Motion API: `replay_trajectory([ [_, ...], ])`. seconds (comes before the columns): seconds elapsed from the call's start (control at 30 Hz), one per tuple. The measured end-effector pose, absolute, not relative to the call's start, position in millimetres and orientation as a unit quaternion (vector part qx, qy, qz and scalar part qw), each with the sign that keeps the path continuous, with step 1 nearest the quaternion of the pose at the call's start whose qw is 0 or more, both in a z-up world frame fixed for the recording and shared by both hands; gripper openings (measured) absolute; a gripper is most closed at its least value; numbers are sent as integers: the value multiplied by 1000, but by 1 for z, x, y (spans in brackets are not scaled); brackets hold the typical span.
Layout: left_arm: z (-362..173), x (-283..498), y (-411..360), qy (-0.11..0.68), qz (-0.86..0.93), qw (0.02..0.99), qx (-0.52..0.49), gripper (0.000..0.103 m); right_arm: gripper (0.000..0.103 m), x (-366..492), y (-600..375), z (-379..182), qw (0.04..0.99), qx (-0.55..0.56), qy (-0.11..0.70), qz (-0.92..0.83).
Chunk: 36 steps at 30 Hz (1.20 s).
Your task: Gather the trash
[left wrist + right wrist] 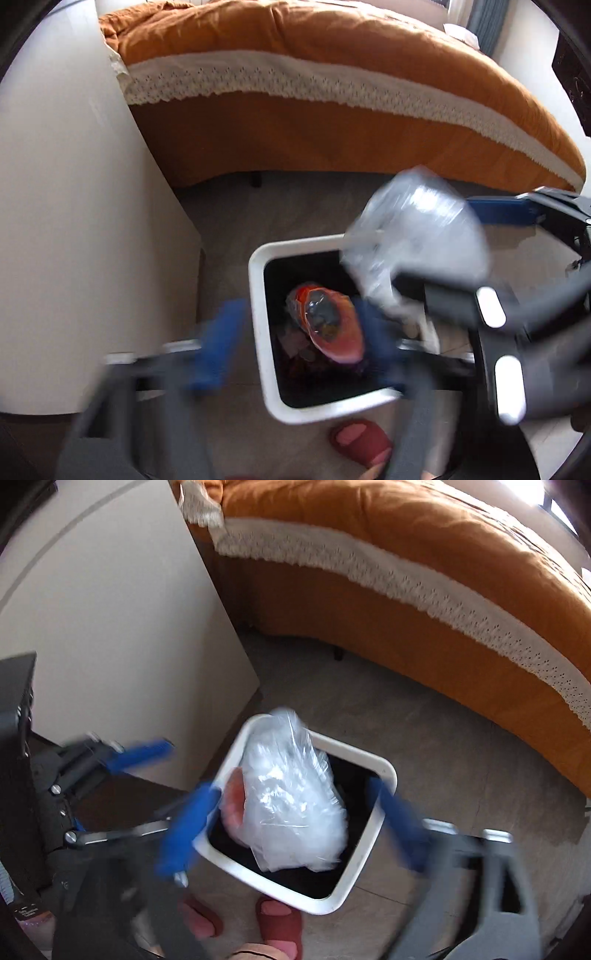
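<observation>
The bed with an orange quilt and lace-edged white trim (424, 565) fills the background. On the grey floor beside it stands the white square waste bin with a dark liner (373, 834), an orange snack wrapper (328, 325) already inside. A crumpled clear plastic bag (291, 797) hangs directly over the bin's mouth, between the spread fingers of the right gripper (295, 816), seemingly untouched by them, though blur obscures this. The left gripper (295, 339) also gapes wide, holding nothing.

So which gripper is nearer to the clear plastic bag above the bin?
Right. The clear plastic bag is between the open fingers of the right gripper, over the bin. The left gripper is off to the bag's left.
</observation>
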<state>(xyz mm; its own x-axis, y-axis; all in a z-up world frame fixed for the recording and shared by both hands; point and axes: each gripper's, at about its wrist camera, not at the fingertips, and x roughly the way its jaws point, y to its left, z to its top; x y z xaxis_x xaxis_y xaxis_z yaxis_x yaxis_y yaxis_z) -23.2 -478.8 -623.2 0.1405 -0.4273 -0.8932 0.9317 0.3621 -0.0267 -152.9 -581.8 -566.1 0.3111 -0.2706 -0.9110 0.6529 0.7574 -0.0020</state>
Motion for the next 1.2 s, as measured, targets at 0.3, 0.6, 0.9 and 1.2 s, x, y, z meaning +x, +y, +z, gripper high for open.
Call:
replay_trajectory([
  [0.3, -628, -25, -475, 433, -482, 696, 310, 98, 99, -150, -580, -581, 768, 172, 538, -301],
  [0.6, -537, -15, -466, 407, -474, 729, 278, 98, 99, -142, -571, -501, 792, 160, 506, -301],
  [0.9, -434, -6, -452, 393, -446, 765, 247, 98, 99, -135, -558, -395, 822, 146, 456, -309],
  [1.2, -320, -3, -425, 376, -417, 803, 201, 98, 99, -127, -538, -285, 857, 122, 407, -290],
])
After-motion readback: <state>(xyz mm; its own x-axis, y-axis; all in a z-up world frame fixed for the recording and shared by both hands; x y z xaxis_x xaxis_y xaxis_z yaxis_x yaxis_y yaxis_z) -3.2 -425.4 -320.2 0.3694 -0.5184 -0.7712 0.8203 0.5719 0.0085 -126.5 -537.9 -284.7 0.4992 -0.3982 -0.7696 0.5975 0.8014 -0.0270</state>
